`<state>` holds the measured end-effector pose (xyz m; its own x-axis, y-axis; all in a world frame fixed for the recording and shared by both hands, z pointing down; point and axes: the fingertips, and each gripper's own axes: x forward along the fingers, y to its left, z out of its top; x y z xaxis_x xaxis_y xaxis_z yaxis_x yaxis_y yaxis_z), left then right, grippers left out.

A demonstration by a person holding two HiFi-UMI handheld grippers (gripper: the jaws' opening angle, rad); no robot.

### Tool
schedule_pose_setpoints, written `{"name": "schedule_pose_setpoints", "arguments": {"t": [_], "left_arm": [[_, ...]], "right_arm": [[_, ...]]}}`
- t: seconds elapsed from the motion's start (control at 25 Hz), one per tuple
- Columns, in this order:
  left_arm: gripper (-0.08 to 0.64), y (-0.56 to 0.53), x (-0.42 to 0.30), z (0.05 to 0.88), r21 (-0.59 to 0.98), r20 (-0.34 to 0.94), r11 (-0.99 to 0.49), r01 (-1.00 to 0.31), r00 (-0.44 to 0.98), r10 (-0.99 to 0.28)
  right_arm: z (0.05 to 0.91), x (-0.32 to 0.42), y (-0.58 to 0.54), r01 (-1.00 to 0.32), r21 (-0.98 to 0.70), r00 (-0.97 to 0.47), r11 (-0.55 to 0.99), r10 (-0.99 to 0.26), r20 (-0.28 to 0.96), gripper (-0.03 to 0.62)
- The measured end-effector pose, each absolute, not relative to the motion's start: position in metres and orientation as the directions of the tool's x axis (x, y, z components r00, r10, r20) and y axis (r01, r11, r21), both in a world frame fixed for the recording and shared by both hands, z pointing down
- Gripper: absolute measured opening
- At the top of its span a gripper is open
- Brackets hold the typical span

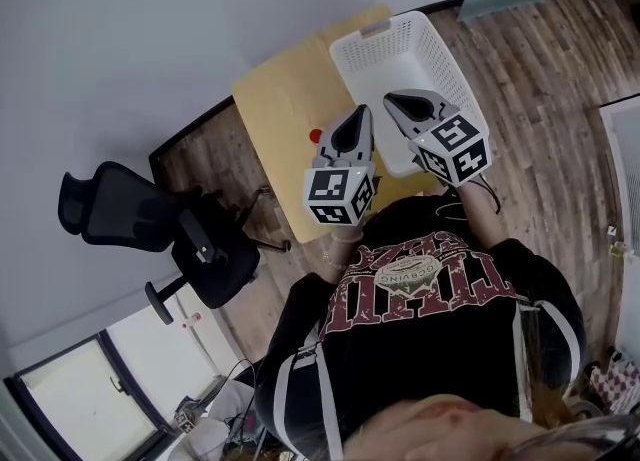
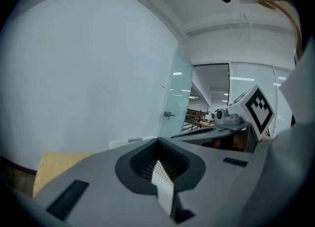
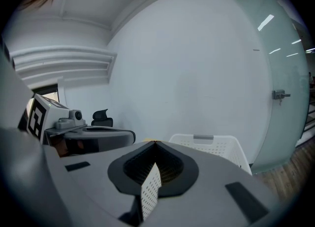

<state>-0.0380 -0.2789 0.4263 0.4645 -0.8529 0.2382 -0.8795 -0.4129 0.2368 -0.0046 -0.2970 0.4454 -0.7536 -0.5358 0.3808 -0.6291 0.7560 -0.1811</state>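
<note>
We hold both grippers up in front of our chest, side by side & close together, pointing away from us twd the white basket, which stands on the right half of the wooden worktop. The left gripper has its fingers closed, tips meeting, w/ nothing btwn them. The left gripper view shows only the dark ribbed recess behind the tips & a white perforated strip in it. Same for the right gripper: fingers shut tip to tip, nothing held.

In the head view the right gripper's tip lies over the near left part of the basket. The left gripper's tip lies over bare worktop just left of the basket's rim. A small red thing sits on the worktop just left of the left gripper; it's too small to tell what it is. Neither gripper touches the basket, the red thing or the worktop. Both gripper views look out level at the white wall, w/ the basket's rim low down past the tips.

Each gripper view also catches the other gripper's marker cube at its side. A black office chair stands on the wood floor, left of the worktop & well apart from the grippers. A frosted glass door shows at the right of the right gripper view
</note>
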Motion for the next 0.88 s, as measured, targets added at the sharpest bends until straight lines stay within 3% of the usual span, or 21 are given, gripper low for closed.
{"name": "schedule_pose_setpoints", "arguments": {"t": [0.88], "left_arm": [[0.048,-0.277,-0.016,0.43,0.235,0.246,-0.432,-0.871,0.483,-0.84]], "right_arm": [[0.45,0.018,-0.291,-0.649,-0.173,-0.734,0.741,-0.55,0.399,0.018]]}}
